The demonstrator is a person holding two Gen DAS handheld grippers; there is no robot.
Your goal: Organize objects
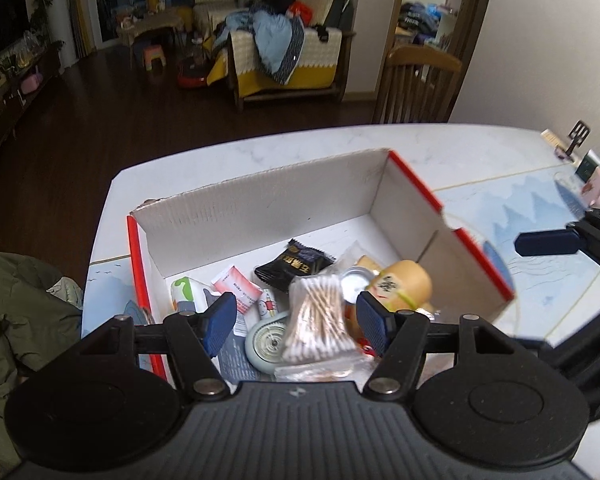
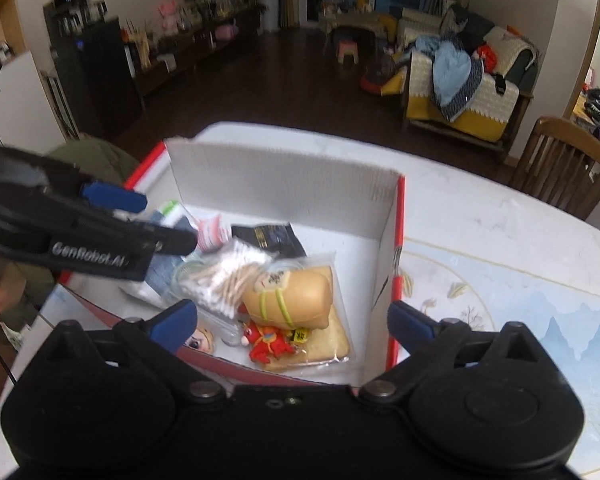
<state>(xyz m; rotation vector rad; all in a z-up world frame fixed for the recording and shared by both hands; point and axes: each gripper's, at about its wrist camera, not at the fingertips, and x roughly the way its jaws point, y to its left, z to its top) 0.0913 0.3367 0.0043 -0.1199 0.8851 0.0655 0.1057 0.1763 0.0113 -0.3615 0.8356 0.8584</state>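
At the left of the white marble-patterned worktop [image 1: 300, 144] stands the open white cardboard box with red outer sides [image 1: 260, 208], and most of the small things seem already gathered in it. Going left to right in the left wrist view: a white-and-green tube [image 1: 184, 290], a pink-and-white sachet [image 1: 236, 286], a black foil snack packet [image 1: 292, 266], a clear bag of wooden cotton swabs [image 1: 316, 320] over a grey wheel [image 1: 266, 340], then a tan loaf-shaped squishy toy with green bands [image 1: 406, 282].

The left tool [image 1: 296, 320] hovers over the box with its blue pads wide apart, the swab bag between them but not gripped. The right tool [image 2: 292, 326] also has its pads wide apart and holds nothing; it sits low over the box's near wall, above a red toy figure [image 2: 268, 346] and a bagged slice of bread [image 2: 332, 348].

Judging from this, the gathering is largely done (a few small items at the far right worktop edge are too blurred to name). What is left is probably tidying inside the box.
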